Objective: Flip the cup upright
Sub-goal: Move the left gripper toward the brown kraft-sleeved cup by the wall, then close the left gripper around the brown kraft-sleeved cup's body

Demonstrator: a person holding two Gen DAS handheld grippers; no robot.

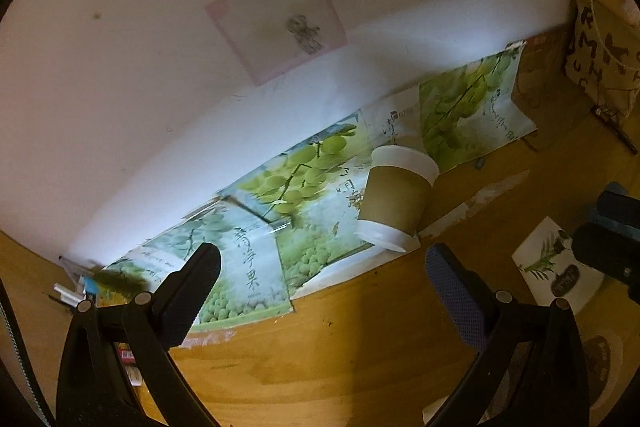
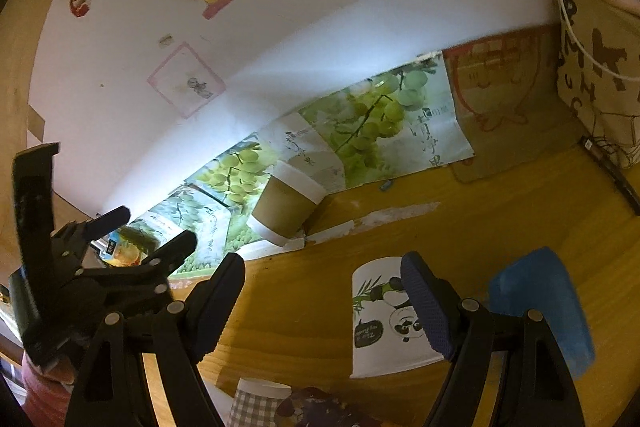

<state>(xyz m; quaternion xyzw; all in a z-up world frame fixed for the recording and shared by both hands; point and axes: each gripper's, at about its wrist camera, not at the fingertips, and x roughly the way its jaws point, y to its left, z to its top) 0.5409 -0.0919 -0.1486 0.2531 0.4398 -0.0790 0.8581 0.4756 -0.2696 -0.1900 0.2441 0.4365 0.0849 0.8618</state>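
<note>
On the wooden desk [image 2: 460, 227] the panda cup [image 2: 376, 319] stands inverted (rim down), both claws spread wide, empty.

both claws [image 1: 322, 267] [image 2: 324, 275] agape — empty

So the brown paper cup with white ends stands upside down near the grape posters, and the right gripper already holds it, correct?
No: the right gripper is open and holds nothing. The brown paper cup stands apart, upside down near the grape posters, as the right wrist view shows.

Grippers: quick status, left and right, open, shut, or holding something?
Left tool: open, holding nothing.
Right tool: open, holding nothing; panda cup beside one finger.
</note>
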